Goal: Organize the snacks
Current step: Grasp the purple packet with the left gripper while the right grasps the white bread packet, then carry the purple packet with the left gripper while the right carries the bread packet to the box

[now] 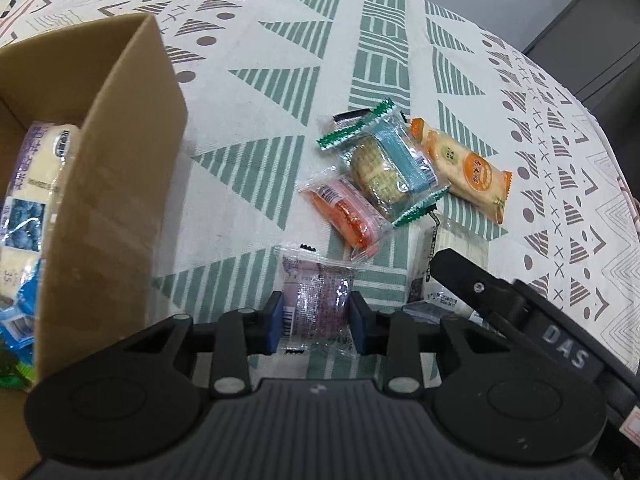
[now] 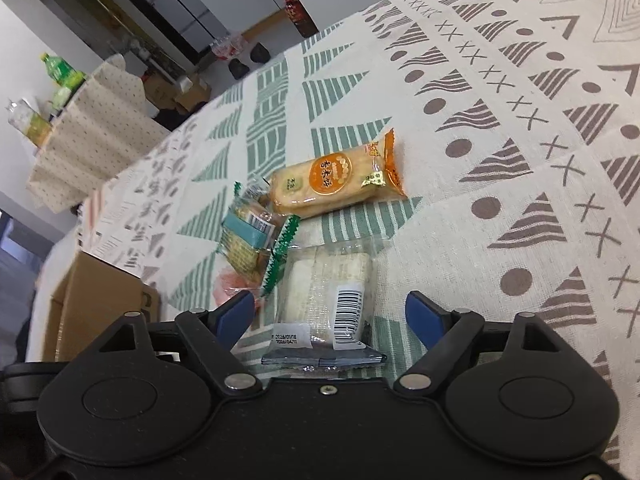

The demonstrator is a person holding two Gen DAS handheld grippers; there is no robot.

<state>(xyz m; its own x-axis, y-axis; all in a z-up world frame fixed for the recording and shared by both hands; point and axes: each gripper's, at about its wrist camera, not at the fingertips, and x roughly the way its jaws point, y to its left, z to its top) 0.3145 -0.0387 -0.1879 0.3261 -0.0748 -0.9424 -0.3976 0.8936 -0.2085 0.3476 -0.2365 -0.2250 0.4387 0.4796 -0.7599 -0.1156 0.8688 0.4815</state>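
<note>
a bench (image 1: 248,40) covered in a cream cloth printed with green striped triangles and grey dots filled both views, with grey cabinets and bottles blurred at the upper left of the right wrist frame. an open brown cardboard box (image 1: 116,184) stood at the left of the left wrist frame, holding a purple-and-white snack bag (image 1: 28,188) and blue wrappers. the left gripper (image 1: 313,320) sat low in the middle of that frame, its jaws clamped on a small clear-wrapped purple snack packet (image 1: 316,300) just right of the box. beyond it, in the centre, lay a red-orange wrapped snack (image 1: 344,216), a green-edged clear pack of a round cracker (image 1: 380,168) overlapping it, and an orange rice cracker pack (image 1: 464,168) further right. the right gripper (image 2: 330,318) appeared at the bottom of its own frame, jaws apart on either side of a clear pack of white wafer bars (image 2: 328,292) lying on the cloth, apparently not touching it.
</note>
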